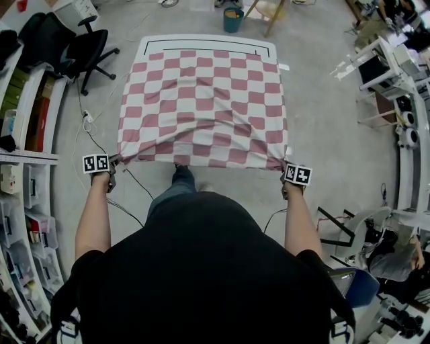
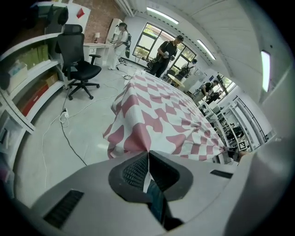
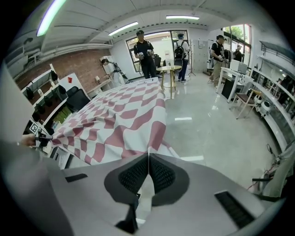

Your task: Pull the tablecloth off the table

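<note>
A red-and-white checked tablecloth [image 1: 201, 107] lies over a white table [image 1: 205, 41] whose far strip shows bare. The cloth's near edge hangs off the table toward me, stretched between both grippers. My left gripper [image 1: 113, 163] is shut on the cloth's near left corner [image 2: 148, 152]; my right gripper [image 1: 285, 168] is shut on the near right corner [image 3: 148, 151]. In the left gripper view the tablecloth [image 2: 170, 120] drapes away from the pinched corner. The right gripper view has the tablecloth [image 3: 115, 120] running up to the far end.
A black office chair [image 1: 80, 47] stands at the table's far left. Shelving [image 1: 20, 168] lines the left side, and benches with equipment [image 1: 403, 101] line the right. A teal bucket [image 1: 233, 19] sits beyond the table. Cables [image 1: 101, 144] trail on the floor. Several people stand by the far windows [image 3: 147, 48].
</note>
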`<state>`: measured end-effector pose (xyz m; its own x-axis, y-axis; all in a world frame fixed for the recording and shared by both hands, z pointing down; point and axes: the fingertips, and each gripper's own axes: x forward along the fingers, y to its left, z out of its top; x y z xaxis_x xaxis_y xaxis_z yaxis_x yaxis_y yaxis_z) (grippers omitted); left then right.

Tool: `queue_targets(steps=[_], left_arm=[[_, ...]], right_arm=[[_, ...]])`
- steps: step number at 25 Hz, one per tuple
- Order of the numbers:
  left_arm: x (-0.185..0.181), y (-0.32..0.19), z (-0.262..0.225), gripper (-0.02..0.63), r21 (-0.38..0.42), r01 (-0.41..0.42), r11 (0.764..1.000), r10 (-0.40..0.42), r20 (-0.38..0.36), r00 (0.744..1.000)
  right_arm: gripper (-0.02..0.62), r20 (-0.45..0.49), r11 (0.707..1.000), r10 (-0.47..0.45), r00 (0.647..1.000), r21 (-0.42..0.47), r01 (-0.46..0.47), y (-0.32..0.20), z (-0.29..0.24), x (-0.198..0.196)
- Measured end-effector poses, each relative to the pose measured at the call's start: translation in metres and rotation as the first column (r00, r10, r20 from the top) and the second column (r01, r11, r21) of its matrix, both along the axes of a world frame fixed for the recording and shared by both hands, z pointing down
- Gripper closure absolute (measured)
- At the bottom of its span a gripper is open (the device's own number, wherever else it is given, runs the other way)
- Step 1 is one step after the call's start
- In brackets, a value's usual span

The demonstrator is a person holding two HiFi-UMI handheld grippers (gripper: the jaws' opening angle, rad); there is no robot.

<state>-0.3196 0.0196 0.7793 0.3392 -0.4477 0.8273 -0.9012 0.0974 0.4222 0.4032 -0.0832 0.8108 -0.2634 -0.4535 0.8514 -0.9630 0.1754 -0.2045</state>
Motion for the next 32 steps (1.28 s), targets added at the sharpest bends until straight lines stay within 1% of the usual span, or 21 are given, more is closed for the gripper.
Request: queue_targets(steps=[2,5,10,14,18,22,28,32], left_arm=[[0.0,0.011,-0.002,0.584,0.01,0.018,1.0,-0.018,-0.015,1.0],[-0.002,0.02,-0.002,0.584,0.021,0.021,1.0,-0.021,-0.018,1.0],[-0.006,0.031,-0.006,0.584,0.006,0.024,1.0,-0.024,-0.027,0.999],[-0.013,0.049,-0.005,0.584,0.009,0.016,1.0,-0.016,-0.033,0.999],[-0.015,0.071,-0.011,0.584,0.022,-0.019,1.0,0.02,-0.039,0.999],[-0.019,0.113,-0.002,0.584,0.038,-0.072,0.997,0.074,-0.057,0.996],[-0.03,0.165,-0.017,0.584,0.077,-0.072,0.994,0.08,-0.095,0.992],[-0.04,0.197,-0.02,0.584,0.089,-0.115,0.989,0.123,-0.083,0.989]], right_arm=[[0.568,0.0,1.0,-0.002,1.0,0.003,0.002,0.01,-0.003,-0.001],[0.568,-0.004,1.0,-0.003,1.0,0.003,0.003,0.018,-0.005,-0.003],[0.568,-0.012,1.0,0.007,1.0,-0.007,-0.007,0.024,-0.016,-0.002],[0.568,-0.026,1.0,0.022,0.999,-0.003,-0.022,0.043,-0.021,-0.01],[0.569,-0.048,1.0,0.026,0.999,-0.001,-0.026,0.078,-0.031,-0.022],[0.568,-0.069,0.999,0.038,0.997,0.026,-0.036,0.123,-0.031,-0.03],[0.569,-0.067,0.993,0.092,0.993,0.078,-0.087,0.183,-0.054,-0.034],[0.571,-0.072,0.991,0.107,0.992,0.091,-0.101,0.225,-0.06,-0.044]])
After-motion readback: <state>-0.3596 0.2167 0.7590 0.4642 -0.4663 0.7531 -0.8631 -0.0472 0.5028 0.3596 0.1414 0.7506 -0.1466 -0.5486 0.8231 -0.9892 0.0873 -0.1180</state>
